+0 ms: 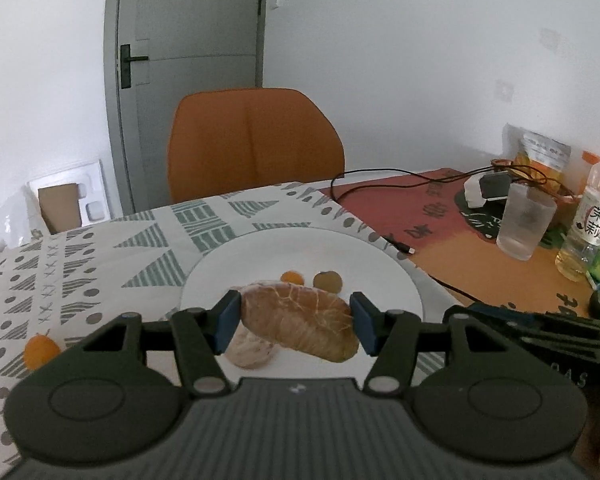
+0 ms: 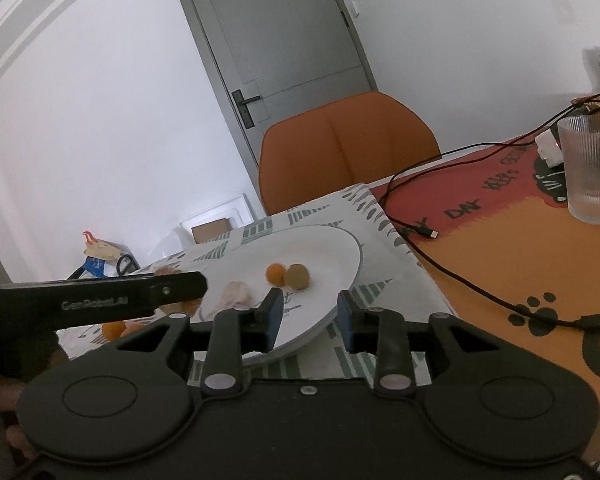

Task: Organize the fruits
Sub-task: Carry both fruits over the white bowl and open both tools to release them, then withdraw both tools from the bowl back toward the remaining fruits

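Left fingers (image 1: 229, 322): clamped on a peeled orange segment (image 1: 300, 320) above the plate (image 1: 380, 264).
Right fingers (image 2: 274, 316): narrowly parted, empty, at the plate's near rim.
Kumquat (image 1: 292, 277): on the plate, beside a brownish fruit (image 1: 328, 281).

Left tool (image 1: 294, 322): lower centre of left wrist frame, blue pads clamped on peeled fruit segment (image 1: 300, 322), tilted slightly down. Right tool (image 2: 309, 322): lower centre of right wrist frame, pads parted, nothing between them. Left tool's black body crosses left edge of right wrist frame.
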`<state>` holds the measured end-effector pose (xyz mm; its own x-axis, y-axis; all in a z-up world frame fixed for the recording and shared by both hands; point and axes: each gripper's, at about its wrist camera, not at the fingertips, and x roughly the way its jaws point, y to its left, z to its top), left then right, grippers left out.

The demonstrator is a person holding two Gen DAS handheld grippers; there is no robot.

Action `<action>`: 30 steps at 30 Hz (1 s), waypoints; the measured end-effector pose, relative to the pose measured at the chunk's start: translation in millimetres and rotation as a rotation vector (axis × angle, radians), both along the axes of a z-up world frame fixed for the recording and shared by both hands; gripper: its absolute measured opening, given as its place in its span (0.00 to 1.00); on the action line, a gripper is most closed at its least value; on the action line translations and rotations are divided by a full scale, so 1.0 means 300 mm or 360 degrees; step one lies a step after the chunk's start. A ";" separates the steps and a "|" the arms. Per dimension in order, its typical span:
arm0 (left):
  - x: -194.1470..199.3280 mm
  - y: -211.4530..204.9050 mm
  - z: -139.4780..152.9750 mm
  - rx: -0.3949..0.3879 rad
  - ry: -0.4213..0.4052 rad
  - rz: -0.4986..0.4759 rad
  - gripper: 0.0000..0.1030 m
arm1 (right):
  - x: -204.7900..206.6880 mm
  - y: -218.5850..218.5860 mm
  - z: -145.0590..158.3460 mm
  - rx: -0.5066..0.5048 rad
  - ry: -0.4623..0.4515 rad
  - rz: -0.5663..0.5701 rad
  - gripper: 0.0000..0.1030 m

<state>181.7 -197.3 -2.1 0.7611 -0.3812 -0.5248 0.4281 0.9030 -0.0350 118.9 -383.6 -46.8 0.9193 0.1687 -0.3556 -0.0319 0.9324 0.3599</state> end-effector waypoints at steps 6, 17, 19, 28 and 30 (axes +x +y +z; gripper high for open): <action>-0.001 0.004 -0.007 0.0040 -0.0006 0.0018 0.75 | 0.001 0.007 0.000 -0.0004 0.0005 0.0008 0.37; -0.009 0.186 -0.022 0.0025 0.0064 0.0234 0.79 | 0.003 0.087 0.004 -0.0013 -0.0003 0.0092 0.46; -0.014 0.218 -0.024 0.0023 0.0069 0.0268 0.79 | 0.005 0.107 0.006 -0.0014 -0.0004 0.0113 0.47; -0.044 0.356 -0.019 0.0001 0.0067 0.0396 0.81 | 0.012 0.209 0.021 -0.0040 -0.0011 0.0210 0.49; -0.052 0.385 -0.021 -0.0003 0.0071 0.0423 0.82 | 0.015 0.235 0.023 -0.0047 -0.0010 0.0237 0.49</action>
